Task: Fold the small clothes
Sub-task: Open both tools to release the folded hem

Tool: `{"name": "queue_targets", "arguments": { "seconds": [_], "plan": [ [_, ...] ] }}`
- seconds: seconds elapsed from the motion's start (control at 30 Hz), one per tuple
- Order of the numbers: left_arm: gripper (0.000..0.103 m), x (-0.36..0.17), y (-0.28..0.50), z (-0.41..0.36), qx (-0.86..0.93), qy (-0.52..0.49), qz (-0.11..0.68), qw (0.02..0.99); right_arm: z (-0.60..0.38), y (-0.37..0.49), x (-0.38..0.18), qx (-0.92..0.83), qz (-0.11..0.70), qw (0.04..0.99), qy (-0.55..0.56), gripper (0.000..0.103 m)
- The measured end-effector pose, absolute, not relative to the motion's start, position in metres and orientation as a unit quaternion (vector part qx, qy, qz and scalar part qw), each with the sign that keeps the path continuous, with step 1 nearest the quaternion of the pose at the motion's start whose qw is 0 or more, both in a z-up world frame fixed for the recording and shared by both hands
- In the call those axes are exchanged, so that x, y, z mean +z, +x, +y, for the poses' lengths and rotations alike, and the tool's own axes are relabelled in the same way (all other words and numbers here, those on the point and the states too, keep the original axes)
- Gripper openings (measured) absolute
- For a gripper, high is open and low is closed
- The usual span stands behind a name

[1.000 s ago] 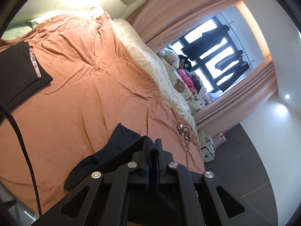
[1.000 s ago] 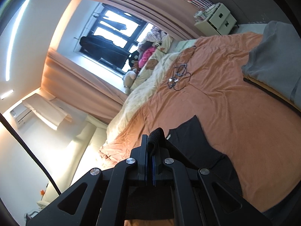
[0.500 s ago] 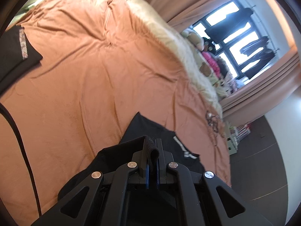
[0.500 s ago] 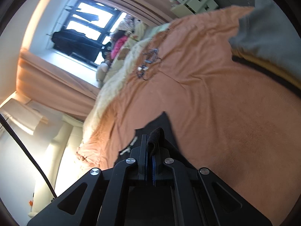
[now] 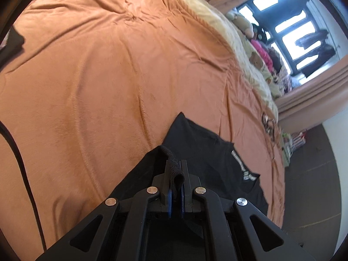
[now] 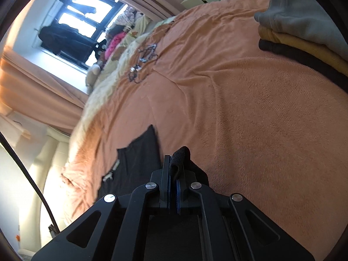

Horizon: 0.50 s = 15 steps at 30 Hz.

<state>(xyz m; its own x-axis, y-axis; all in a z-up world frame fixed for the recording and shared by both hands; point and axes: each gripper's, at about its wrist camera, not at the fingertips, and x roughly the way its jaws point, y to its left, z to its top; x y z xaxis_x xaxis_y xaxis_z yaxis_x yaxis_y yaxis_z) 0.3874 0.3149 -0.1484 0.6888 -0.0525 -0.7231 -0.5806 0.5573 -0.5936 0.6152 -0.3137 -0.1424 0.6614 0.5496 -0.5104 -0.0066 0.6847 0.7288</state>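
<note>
A small black garment with a white printed band lies partly spread on the orange blanket. My left gripper is shut on a bunched edge of it, and the cloth pokes up between the pads. In the right wrist view the same black garment stretches left over the blanket. My right gripper is shut on another bunched edge of it. Most of the cloth under both grippers is hidden by their black bodies.
A stack of folded clothes, grey over mustard and black, sits at the right of the bed. Another dark folded garment lies far left. A tangle of cables rests near the cream cover, with soft toys by the window.
Both grippers have come down closer to the blanket with the black garment, and more of it now lies spread on the bed. The left view has tipped downward.
</note>
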Motion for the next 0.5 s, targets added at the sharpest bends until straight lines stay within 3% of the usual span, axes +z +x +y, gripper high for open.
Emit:
{"name": "queue_targets", "arguments": {
  "seconds": [0.1, 0.17, 0.2, 0.23, 0.27, 0.3, 0.5],
  "plan": [
    [0.006, -0.15, 0.389, 0.319, 0.171, -0.429, 0.374, 0.805, -0.306, 0.605, -0.128, 0.171, 0.391, 0.841, 0.331, 0.001],
    [0.023, -0.147, 0.384, 0.32, 0.174, -0.424, 0.38, 0.804, -0.304, 0.597, -0.119, 0.178, 0.396, 0.845, 0.311, 0.004],
    [0.03, -0.145, 0.381, 0.32, 0.174, -0.421, 0.384, 0.804, -0.304, 0.592, -0.113, 0.182, 0.394, 0.849, 0.301, 0.012],
    [0.045, -0.143, 0.379, 0.32, 0.175, -0.416, 0.385, 0.805, -0.305, 0.587, -0.108, 0.182, 0.393, 0.853, 0.292, 0.033],
    [0.053, -0.14, 0.376, 0.319, 0.175, -0.407, 0.387, 0.808, -0.306, 0.58, -0.102, 0.182, 0.391, 0.857, 0.281, 0.048],
    [0.054, -0.136, 0.374, 0.317, 0.175, -0.395, 0.389, 0.813, -0.306, 0.575, -0.097, 0.181, 0.386, 0.862, 0.275, 0.07],
    [0.055, -0.125, 0.37, 0.3, 0.155, -0.311, 0.445, 0.825, -0.311, 0.545, -0.083, 0.165, 0.397, 0.873, 0.231, 0.073]
  ]
}}
